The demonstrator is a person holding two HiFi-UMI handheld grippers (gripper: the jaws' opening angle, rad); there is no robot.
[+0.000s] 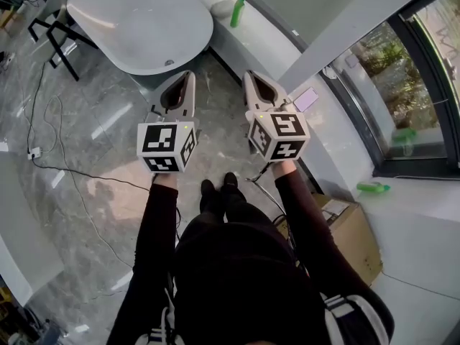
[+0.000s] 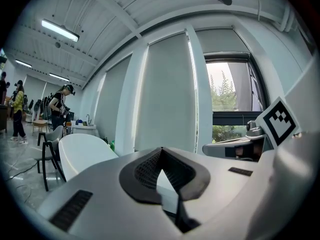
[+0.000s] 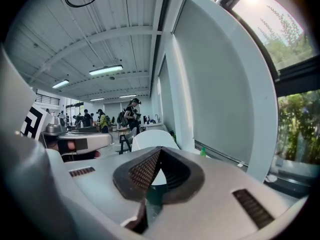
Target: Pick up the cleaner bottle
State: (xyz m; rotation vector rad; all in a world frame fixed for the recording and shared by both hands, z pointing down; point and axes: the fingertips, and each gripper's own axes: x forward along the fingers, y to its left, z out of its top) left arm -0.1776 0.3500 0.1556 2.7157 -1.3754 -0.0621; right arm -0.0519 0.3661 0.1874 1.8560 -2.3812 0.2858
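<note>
Both empty, jaws together, the left gripper (image 1: 185,77) and right gripper (image 1: 250,77) hang well short of the green cleaner bottle (image 1: 237,11), upright on the ledge beyond the bathtub (image 1: 136,20). Arriving unopened would likely topple it.

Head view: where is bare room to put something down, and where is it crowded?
Free: the grey floor between the bathtub and the cable; also the white ledge beside the lying green bottle. Crowded: the strip between the cardboard box and the person's shoes.

No legible text or signs
</note>
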